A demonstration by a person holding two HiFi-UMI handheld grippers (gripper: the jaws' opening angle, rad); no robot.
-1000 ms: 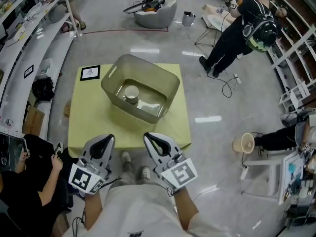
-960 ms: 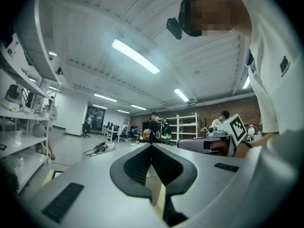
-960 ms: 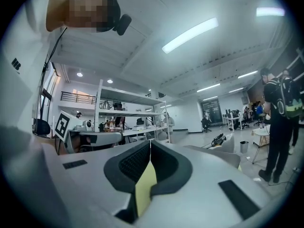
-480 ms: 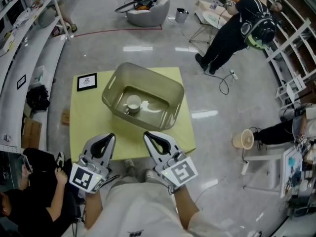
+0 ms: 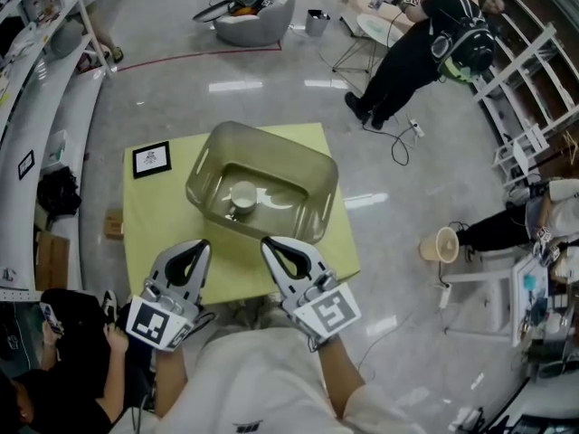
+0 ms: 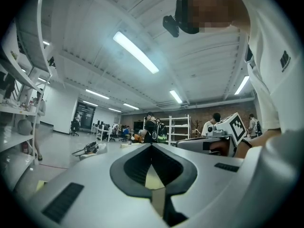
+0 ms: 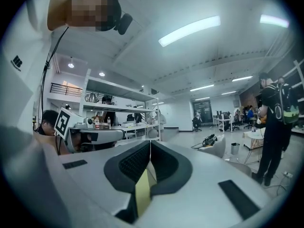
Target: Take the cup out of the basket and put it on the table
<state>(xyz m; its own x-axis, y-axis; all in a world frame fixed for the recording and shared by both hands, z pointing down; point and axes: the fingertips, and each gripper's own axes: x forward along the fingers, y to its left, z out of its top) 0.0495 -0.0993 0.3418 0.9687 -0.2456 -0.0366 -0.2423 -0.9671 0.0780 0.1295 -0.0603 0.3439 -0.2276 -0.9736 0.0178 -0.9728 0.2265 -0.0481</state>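
1. Head view: the table [image 5: 154, 208] and basket [image 5: 318, 172] have drawn nearer the left gripper [image 5: 201, 244] and right gripper [image 5: 266, 241]. Only this view shows the cup [image 5: 242, 195], upright in the basket, ahead of both, untouched.
2. Left gripper view: jaws pressed together, empty.
3. Right gripper view: jaws pressed together, empty.

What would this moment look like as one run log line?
stage: before grasp | left gripper: shut, empty | right gripper: shut, empty | cup: in basket on table
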